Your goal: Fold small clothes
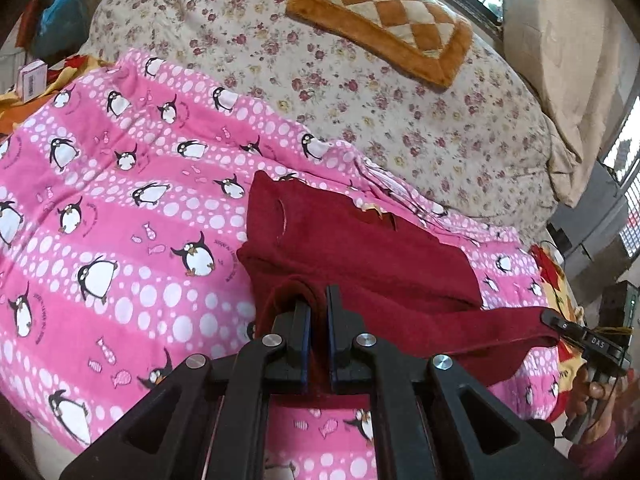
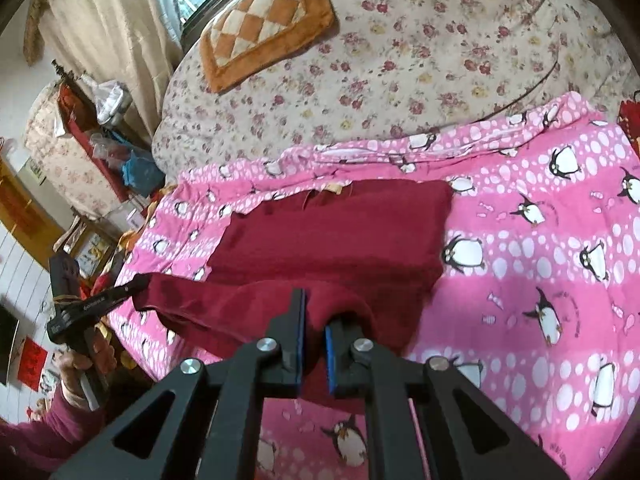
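Black linkage arms fill the bottom of the left wrist view, where the left tool is pinched narrow on a bunched edge of a dark red garment at lower centre. To the left of it spreads a pink penguin-print blanket, on which most of the garment lies flat at frame centre. Above, a floral quilt covers the bed, with a brown-and-cream checked cushion at upper centre. At the right edge, the right tool grips the garment's other lifted edge, the cloth stretched as a band between the two tools.

Seen from the right wrist view, the left tool enters at the left edge, clamped on the garment's raised hem. At lower centre the right tool is closed narrow on a fold of the same garment, the rest of which lies flat on the blanket. The cushion sits upper left of centre on the quilt.
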Demonstrator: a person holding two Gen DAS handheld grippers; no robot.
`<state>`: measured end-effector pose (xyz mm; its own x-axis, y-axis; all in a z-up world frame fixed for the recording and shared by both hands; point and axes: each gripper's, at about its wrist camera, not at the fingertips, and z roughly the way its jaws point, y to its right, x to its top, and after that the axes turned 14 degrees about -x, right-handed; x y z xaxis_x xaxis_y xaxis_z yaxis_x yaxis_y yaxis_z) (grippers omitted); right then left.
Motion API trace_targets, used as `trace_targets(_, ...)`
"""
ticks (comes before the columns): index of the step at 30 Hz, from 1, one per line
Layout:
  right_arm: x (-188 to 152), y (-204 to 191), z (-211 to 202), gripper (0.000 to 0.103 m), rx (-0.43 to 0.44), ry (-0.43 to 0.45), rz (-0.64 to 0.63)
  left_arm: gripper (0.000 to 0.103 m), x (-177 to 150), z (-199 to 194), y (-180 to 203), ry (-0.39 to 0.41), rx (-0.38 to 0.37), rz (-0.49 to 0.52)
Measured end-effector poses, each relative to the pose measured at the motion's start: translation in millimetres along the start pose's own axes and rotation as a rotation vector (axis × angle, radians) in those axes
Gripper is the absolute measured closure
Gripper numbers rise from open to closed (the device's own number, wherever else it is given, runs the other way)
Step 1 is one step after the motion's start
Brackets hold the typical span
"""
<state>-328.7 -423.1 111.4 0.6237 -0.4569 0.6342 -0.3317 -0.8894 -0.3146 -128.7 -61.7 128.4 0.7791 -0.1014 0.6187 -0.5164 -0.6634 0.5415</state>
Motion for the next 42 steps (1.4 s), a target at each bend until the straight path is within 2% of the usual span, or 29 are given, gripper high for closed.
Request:
trace_targets(9, 15.6, 7.8, 23.3, 0.095, -0.037, -0.014, 0.01, 0.103, 14.9, 24.5, -1.3, -0.016, 0.036, 0.02)
trace_targets(18, 46.0, 11.5, 54.7, 0.095, -0.101, 0.004, 0.013, 0.103, 49.6, 57.5, -7.1, -0.015, 0.052, 0.025)
trace_targets(27, 88.1, 30.5, 112.8, 0.095, -0.148, -0.006, 0.061, 0.103, 86.7, 118.3, -32.9, -0.056, 0.091, 0.001)
trace_targets(35, 104.9, 44.0, 168.0, 0.095, -0.164, -0.053, 0.101, 0.103, 95.8, 159.8, -64.4, -0.08, 0.105, -0.068)
trace_targets(42, 113.7, 54.8, 191.4, 0.095, -0.154, -0.05, 0.145, 0.103, 100.4, 176.8, -74.7, -0.074, 0.099, -0.086)
